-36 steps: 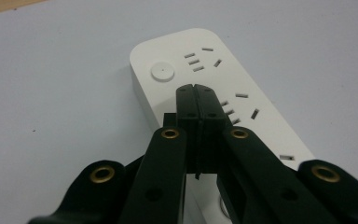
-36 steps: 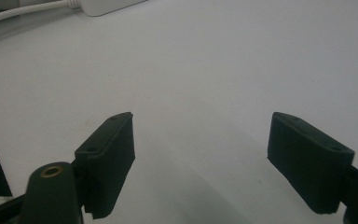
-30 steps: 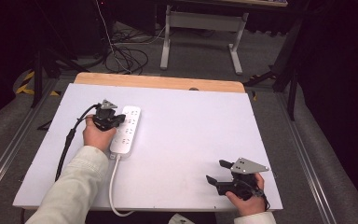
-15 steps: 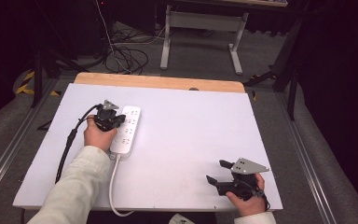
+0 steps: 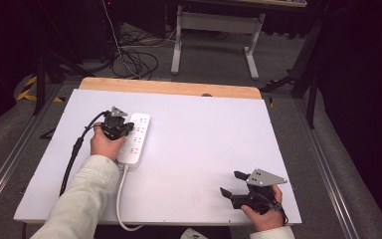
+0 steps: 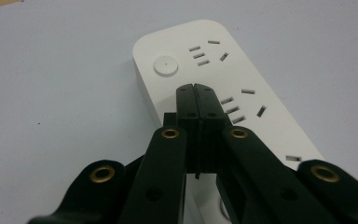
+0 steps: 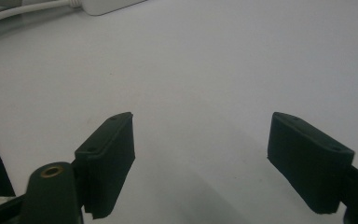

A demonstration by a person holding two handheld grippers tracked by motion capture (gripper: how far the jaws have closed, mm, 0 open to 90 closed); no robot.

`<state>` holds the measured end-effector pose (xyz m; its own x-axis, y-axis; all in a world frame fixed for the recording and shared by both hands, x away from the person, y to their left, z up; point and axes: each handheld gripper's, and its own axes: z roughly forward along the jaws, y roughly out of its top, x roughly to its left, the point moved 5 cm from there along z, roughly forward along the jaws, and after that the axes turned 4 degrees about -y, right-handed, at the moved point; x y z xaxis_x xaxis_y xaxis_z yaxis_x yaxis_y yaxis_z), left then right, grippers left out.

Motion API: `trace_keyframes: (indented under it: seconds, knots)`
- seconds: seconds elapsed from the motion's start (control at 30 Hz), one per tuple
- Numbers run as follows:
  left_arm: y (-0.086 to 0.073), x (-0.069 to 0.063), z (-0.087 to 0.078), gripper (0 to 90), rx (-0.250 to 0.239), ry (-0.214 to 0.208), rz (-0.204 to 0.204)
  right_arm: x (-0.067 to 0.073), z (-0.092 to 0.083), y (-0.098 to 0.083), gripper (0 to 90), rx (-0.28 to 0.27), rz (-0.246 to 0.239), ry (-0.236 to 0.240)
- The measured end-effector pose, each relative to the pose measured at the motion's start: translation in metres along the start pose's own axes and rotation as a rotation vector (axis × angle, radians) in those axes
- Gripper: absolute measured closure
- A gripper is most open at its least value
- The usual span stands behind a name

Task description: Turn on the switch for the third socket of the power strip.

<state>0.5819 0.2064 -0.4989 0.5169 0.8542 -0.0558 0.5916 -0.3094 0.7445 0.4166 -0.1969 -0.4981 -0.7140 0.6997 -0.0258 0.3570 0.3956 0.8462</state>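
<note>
Resting over the white power strip, the left claw is pressed together, while the right claw sits spread wide on the desk.

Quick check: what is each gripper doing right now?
Left gripper: closed, holding nothing, fingers together over the white power strip.
Right gripper: open, holding nothing, above the bare white table.

White rectangular plastic power strip with rounded corners, lying flat on a pale matte table surface. Round white push button near its far end; slotted sockets alongside. Black two-jaw left gripper, jaws pressed together, tips over the strip just behind the button.
</note>
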Motion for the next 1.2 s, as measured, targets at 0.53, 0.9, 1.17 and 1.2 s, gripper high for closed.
trace_keyframes:
  seconds: [0.53, 0.9, 1.17, 1.2]
  knots:
    - [0.011, 0.011, -0.037, 90.0, -0.088, -0.035, -0.041, 0.0, 0.001, 0.0, 23.8, 0.003, 0.003, -0.004]
    - [0.015, 0.009, -0.048, 90.0, -0.098, -0.044, -0.04, 0.0, 0.001, 0.0, 23.8, 0.002, 0.005, -0.007]
    - [0.019, 0.009, -0.058, 85.5, -0.118, -0.044, -0.036, 0.0, 0.001, 0.0, 23.8, 0.002, 0.005, -0.007]
    - [0.02, 0.007, -0.06, 82.5, -0.129, -0.048, -0.035, 0.0, 0.001, 0.0, 23.8, 0.002, 0.004, -0.007]
